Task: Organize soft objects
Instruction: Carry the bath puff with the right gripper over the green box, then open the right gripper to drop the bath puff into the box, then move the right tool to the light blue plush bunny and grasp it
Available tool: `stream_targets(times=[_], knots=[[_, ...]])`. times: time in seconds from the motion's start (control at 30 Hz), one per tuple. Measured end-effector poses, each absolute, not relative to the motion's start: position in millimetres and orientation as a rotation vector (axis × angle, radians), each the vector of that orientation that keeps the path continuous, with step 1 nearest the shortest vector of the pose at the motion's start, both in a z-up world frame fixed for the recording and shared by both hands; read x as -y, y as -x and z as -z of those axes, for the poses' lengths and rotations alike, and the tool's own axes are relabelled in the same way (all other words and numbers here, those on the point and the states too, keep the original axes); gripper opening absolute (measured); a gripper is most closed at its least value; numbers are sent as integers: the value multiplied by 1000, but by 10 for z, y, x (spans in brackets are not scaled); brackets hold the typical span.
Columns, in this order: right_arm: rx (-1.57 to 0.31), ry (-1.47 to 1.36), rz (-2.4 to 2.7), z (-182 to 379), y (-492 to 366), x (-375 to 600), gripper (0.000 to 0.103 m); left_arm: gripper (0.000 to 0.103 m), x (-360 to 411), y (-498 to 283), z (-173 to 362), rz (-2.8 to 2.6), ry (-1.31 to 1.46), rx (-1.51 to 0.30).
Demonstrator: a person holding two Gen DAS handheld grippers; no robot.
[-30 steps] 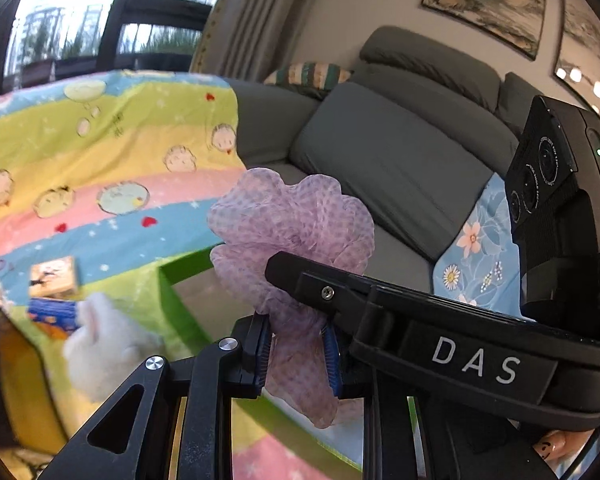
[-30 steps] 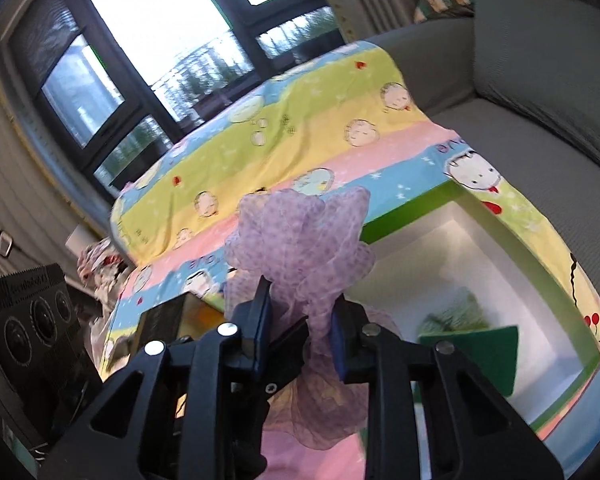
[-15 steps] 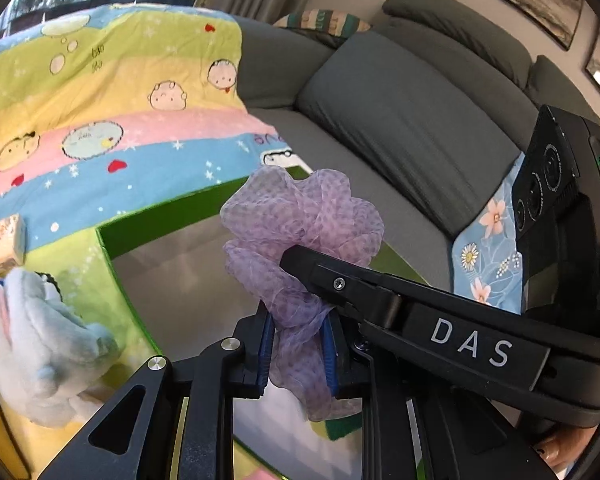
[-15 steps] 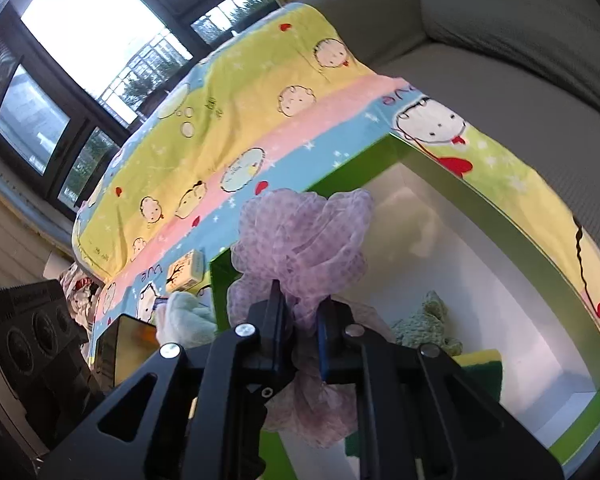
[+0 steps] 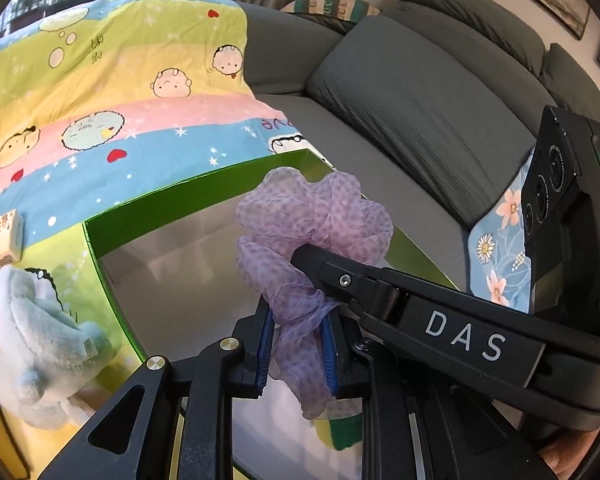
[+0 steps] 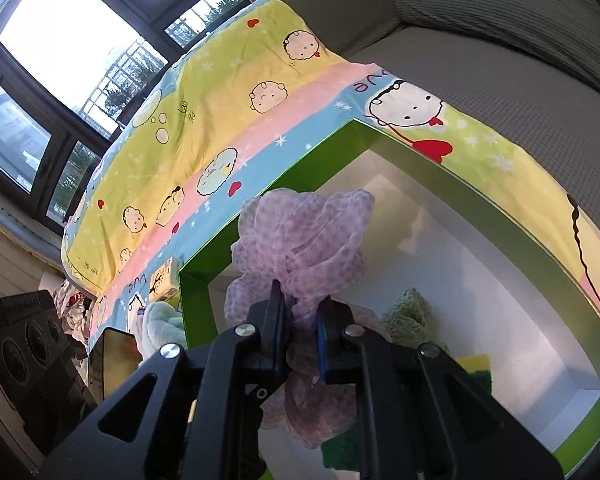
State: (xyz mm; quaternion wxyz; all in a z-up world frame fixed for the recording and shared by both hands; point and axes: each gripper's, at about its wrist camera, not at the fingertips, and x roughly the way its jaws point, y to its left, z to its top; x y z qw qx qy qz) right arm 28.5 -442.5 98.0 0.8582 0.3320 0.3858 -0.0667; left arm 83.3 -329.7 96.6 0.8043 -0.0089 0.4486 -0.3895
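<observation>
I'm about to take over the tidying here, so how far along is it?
Done: a green plush and a yellow-green sponge already lie in the green box. In hand: both the left hand-held gripper and the right hand-held gripper pinch a purple mesh scrunchie over the box's opening. Left: releasing it inside, then the white plush toy lying outside on the blanket.

Grey sofa point(image 5: 412, 92) beside bright windows point(image 6: 68, 32) (daylight outside).

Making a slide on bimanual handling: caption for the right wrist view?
Right gripper clamps a purple mesh scrunchie above a green-rimmed box holding sponges.
</observation>
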Motion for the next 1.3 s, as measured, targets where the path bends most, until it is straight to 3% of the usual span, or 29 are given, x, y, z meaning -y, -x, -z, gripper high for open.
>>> stream_targets(times=[0.13,0.2,0.27,0.33,0.53,0.8,1.3], knots=[[-801,-695,173,-991,-242,4463,25,21,3266,-828,-979,819,22,-959],[-793,-682,195,-1012,-203,4481,30,27,3230,-835,-991,822,40,-961],[-781,-684,204,-1033,-164,4503,40,41,3190,-833,-1017,815,49,-959],[-764,-680,216,-1068,-116,4518,53,50,3158,-824,-1047,802,49,-956],[-721,-673,230,-1180,17,4513,77,77,3037,-757,-1161,802,62,-942],[-686,-647,219,-1308,146,4397,94,83,2722,-612,-1349,783,69,-914],[-664,-544,50,-1503,381,3886,100,85,1206,23,-1345,571,168,-883]])
